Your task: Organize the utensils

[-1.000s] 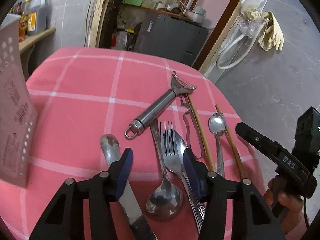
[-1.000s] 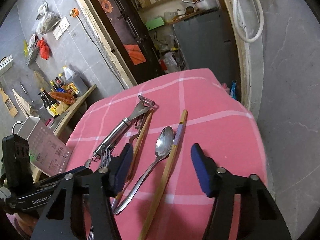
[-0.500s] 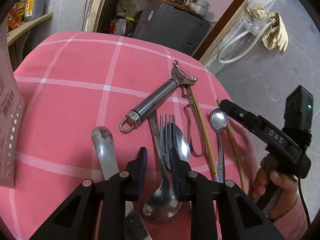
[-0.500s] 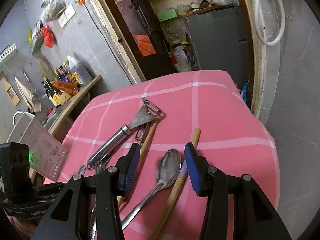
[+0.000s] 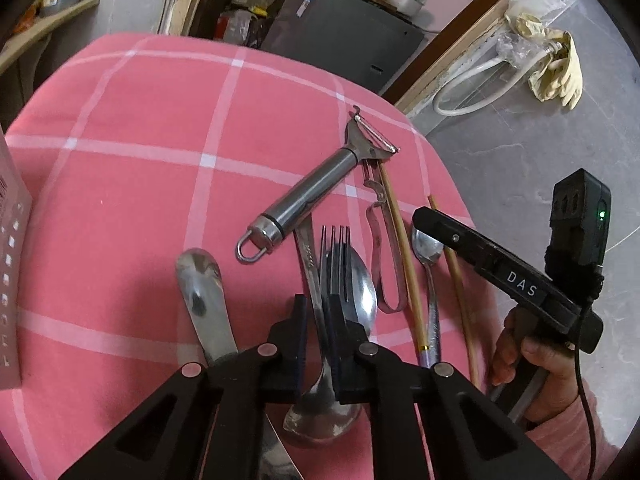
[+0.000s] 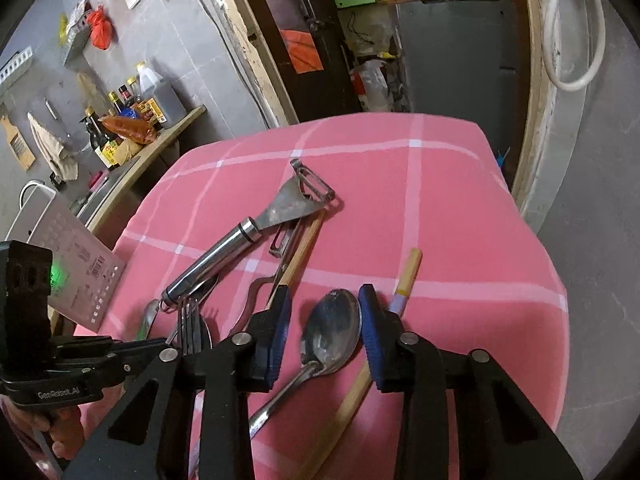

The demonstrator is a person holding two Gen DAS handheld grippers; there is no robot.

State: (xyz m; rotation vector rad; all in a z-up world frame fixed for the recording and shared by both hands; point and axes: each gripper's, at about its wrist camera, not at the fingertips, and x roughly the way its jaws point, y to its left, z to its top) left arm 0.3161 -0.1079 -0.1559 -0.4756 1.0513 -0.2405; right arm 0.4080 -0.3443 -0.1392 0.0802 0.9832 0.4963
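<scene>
**A:** Two grips going on at once. How do the jaws stand?

**B:** The left gripper (image 5: pixel 316 305) was wide a second ago. Now its jaws are closing and nearly together, and the thin handle of the large spoon (image 5: pixel 320 416) runs up between them. The pads look to be pressing on it. The fork (image 5: pixel 335 248) lies just beside the right finger, partly behind it.

**A:** And the right gripper (image 6: pixel 324 308)?

**B:** Its jaws are closing too, but not home yet. A second ago they spanned the small spoon (image 6: pixel 332 332) and a chopstick (image 6: pixel 405 276). Now only the spoon's bowl sits between them, with a gap on one side, and the chopstick is outside the right finger.

**A:** So what does that mean for sorting?

**B:** I judge each hand has singled out one spoon from the pile. The left looks ready to lift, and the right needs to finish closing first.

**A:** What's around them?

**B:** The peeler (image 5: pixel 316 196) lies across the top end of the large spoon's handle, so pulling may drag it. Everything else rests on the pink checked cloth (image 5: pixel 160 140). A pale perforated box (image 6: pixel 80 256) stands at the table's edge, well apart, and may be where they go.
</scene>
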